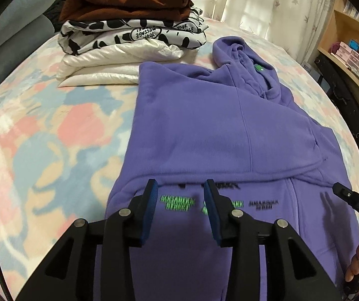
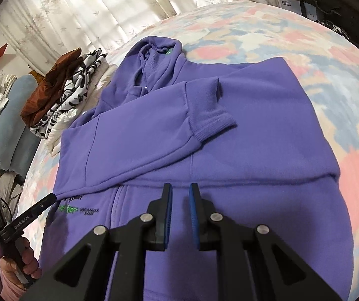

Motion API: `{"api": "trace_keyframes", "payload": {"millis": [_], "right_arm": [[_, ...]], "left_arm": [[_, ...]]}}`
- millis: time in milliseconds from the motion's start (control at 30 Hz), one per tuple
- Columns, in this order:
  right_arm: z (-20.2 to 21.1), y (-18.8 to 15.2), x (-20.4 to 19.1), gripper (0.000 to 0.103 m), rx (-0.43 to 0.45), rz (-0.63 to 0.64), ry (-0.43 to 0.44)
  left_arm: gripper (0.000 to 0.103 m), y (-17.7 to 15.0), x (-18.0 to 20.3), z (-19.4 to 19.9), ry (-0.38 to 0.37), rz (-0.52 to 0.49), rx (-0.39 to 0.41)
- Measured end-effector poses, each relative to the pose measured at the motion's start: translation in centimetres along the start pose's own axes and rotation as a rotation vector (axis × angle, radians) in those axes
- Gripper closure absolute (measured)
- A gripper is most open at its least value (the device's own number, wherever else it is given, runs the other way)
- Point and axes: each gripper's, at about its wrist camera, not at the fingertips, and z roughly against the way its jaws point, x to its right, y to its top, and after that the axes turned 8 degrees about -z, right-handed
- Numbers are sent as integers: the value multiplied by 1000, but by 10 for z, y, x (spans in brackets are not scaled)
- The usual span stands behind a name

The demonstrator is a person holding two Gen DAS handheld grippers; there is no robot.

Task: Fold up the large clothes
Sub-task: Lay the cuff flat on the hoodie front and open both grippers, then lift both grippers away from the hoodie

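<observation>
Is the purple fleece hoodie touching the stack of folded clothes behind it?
Touching. In the left wrist view the purple fleece hoodie's far left shoulder corner overlaps the white bottom layer of the stack of folded clothes, with no bedspread visible between them.

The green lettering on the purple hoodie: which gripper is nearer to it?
Left. The left gripper hovers open right over the green lettering on the purple hoodie. The right gripper, also open, sits across the zipper, off to the side.

Pastel floral bed (image 1: 54, 135), purple hoodie (image 1: 204, 130) spread flat, folded clothes stack (image 1: 129, 32)
</observation>
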Motion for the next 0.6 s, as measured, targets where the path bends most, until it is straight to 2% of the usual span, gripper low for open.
{"api": "trace_keyframes", "payload": {"millis": [67, 167, 367, 433, 567, 600], "right_arm": [[4, -6, 0, 87, -2, -2, 4], [12, -18, 0, 78, 2, -15, 10], [32, -38, 2, 77, 10, -30, 28], [40, -45, 2, 77, 16, -32, 35], [56, -58, 3, 77, 31, -35, 41], [58, -61, 2, 77, 33, -36, 42]], "left_arm": [[64, -6, -1, 8, 4, 2, 3], [59, -17, -1, 24, 16, 3, 15], [53, -43, 0, 62, 58, -18, 44], [49, -50, -2, 72, 69, -18, 53], [34, -65, -6, 91, 104, -18, 69], [33, -71, -8, 95, 115, -16, 69]]}}
